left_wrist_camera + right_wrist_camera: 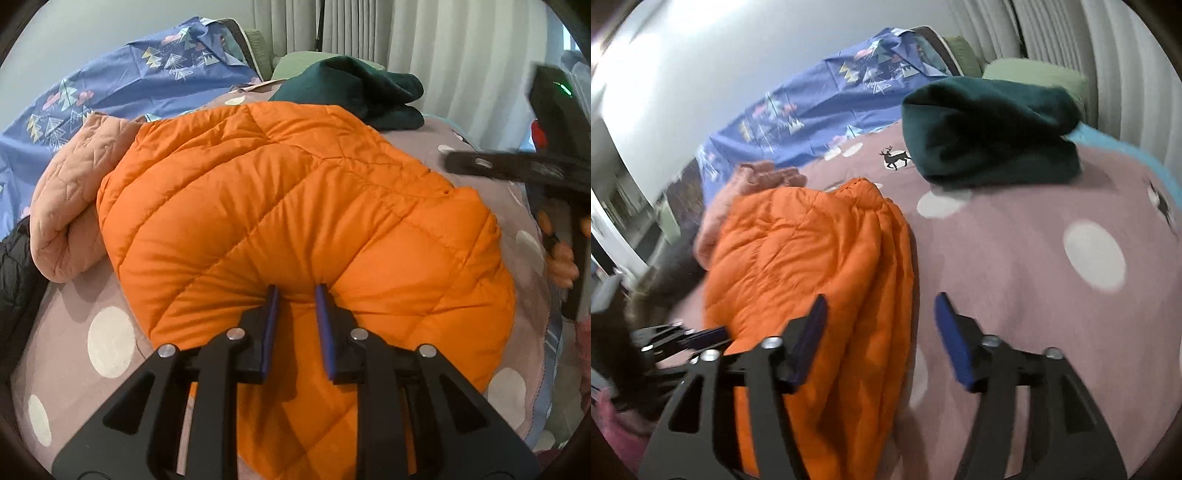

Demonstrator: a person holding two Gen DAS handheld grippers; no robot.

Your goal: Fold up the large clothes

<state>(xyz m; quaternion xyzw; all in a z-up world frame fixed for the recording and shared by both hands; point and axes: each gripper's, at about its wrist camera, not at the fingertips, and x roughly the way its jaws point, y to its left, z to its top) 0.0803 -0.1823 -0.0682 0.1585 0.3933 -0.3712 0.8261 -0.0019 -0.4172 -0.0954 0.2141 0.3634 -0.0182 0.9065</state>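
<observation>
- Presently clenched: left gripper (297,295), jaws drawn close on a puckered pinch at the near edge of the orange jacket (277,184); padding bulges on both sides of the pads.
- Released: right gripper (881,314), jaws wide, nothing between them; one finger over the jacket's bunched side, the other over the bare spotted bedcover (1015,277).
- Jacket lying folded across the middle of the bedcover, quilted side up, layered edges stacked towards the right gripper.
- Risk, as judged: slippery, springy padding likely to slide out of a shallow pinch, letting the fold flop open.
- Further risk: pulling with one side unheld likely to drag the whole bundle instead of turning a layer, skewing the edges.
- Pink quilted garment (70,206) touching the jacket's far left side; liable to be caught up in a fold that way.
- Black quilted garment (14,266) at the left margin, just beside the pink one.
- Dark green garment (354,88) folded beyond the jacket, apart from it; no obstruction.
- Blue patterned sheet (110,81) heaped at the back left, curtain (461,44) behind; both well clear.
</observation>
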